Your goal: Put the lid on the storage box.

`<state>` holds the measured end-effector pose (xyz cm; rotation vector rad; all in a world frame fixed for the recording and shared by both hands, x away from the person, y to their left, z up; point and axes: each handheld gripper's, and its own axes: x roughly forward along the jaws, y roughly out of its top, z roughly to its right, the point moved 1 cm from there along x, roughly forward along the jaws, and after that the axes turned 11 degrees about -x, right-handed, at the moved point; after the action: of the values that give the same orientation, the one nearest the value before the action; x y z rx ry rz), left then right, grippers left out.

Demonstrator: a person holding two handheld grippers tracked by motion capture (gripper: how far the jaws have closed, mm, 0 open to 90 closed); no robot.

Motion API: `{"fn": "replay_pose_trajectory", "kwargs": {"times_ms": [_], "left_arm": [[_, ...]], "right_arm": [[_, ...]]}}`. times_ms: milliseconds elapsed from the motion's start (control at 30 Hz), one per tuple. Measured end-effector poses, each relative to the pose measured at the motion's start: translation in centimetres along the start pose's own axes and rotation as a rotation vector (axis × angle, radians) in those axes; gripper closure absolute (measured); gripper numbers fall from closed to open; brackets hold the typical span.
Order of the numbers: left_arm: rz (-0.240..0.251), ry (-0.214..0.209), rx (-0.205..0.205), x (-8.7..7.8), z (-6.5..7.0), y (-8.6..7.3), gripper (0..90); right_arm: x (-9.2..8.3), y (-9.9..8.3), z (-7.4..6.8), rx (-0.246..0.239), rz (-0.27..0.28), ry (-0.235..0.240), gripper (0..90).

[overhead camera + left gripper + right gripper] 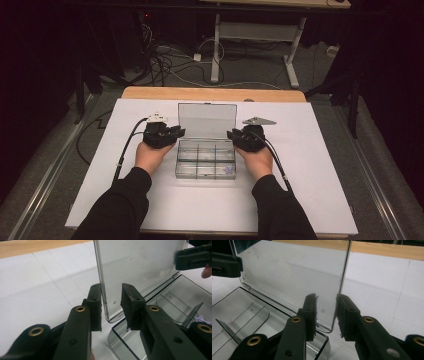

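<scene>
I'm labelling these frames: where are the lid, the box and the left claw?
lid (pixel 140 270): left gripper view, middle of the clear panel.
box (pixel 205 172): high view, front wall.
left claw (pixel 111 307): left gripper view, midway between its tips.

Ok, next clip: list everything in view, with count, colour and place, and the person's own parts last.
clear plastic box: one, see-through, divided into compartments, centre of the white sheet
lid: one, clear, standing open at the box's far side
small pale item: one, whitish-purple, in the box's near right compartment; too small to identify
white sheet: one, white, covering the table
table: one, light wood, far edge showing beyond the sheet
cables: several, dark and white, on the floor beyond the table
left gripper: one, black, jaws astride the lid's left edge, pads not plainly pressing
right gripper: one, black, jaws astride the lid's right edge, likewise
hands: two, dark sleeves, near side
</scene>
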<state>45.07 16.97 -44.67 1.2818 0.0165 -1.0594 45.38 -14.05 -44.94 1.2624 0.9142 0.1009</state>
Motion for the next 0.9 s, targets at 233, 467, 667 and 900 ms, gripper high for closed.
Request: {"fn": "replay_pose_trajectory", "kwargs": {"times_ms": [233, 467, 667, 900], "left_arm": [[0.017, 0.003, 0.016, -0.4, 0.2, -0.3, 71.8], [0.021, 0.013, 0.03, -0.6, 0.5, -0.4, 72.9], [0.039, 0.024, 0.047, -1.1, 0.8, -0.6, 73.1], [0.043, 0.03, 0.057, -1.5, 1.0, -1.0, 73.8]], "right_arm": [[-0.5, 0.1, -0.2, -0.029, -0.001, -0.005, 71.6], [-1.6, -0.6, -0.1, -0.048, -0.015, -0.043, 75.4], [-3.0, -1.0, -0.4, -0.071, 0.0, -0.015, 90.0], [-3.5, -0.1, -1.1, -0.082, 0.055, 0.01, 90.0]]}}
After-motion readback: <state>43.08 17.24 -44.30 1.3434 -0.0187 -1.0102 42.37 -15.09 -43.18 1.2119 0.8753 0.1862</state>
